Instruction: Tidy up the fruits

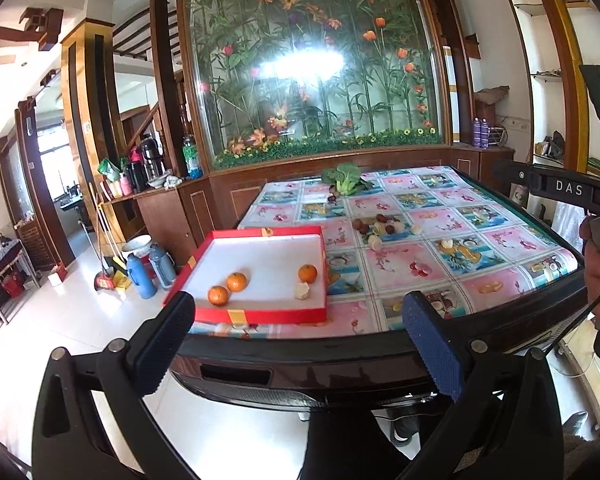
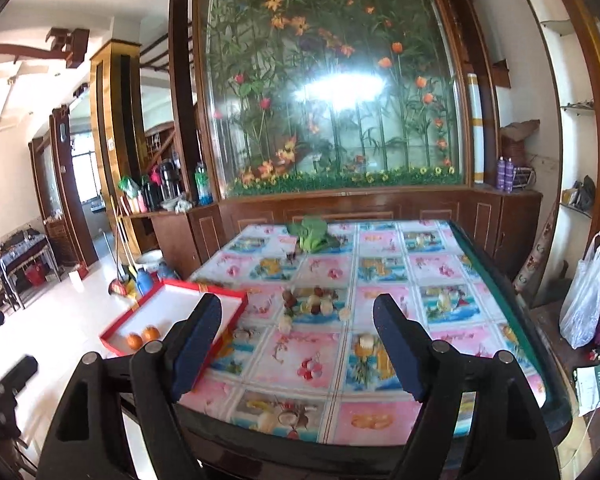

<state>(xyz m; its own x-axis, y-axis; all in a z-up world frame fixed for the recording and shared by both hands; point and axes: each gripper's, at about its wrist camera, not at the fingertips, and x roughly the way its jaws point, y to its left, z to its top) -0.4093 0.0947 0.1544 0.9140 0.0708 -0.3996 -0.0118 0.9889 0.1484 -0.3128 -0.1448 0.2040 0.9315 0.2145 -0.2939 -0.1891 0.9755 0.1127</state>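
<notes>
A red tray [image 1: 260, 316] with a white floor lies at the table's near left corner. It holds three oranges [image 1: 236, 281] and one pale peeled fruit [image 1: 302, 291]. A small heap of dark and pale fruits [image 1: 376, 226] sits mid-table, also seen from the right wrist as the fruit heap [image 2: 312, 300]. My left gripper [image 1: 300, 340] hovers before the table's front edge, open and empty. My right gripper [image 2: 298, 350] is open over the near part of the table, nothing between its pads. The tray [image 2: 236, 300] lies to its left.
A leafy green vegetable [image 1: 346, 178] lies at the table's far side. Thermos flasks [image 1: 140, 276] stand on the floor left of the table. A white plastic bag [image 2: 584, 296] hangs at the right. A wooden cabinet with a glass flower panel [image 2: 332, 100] backs the table.
</notes>
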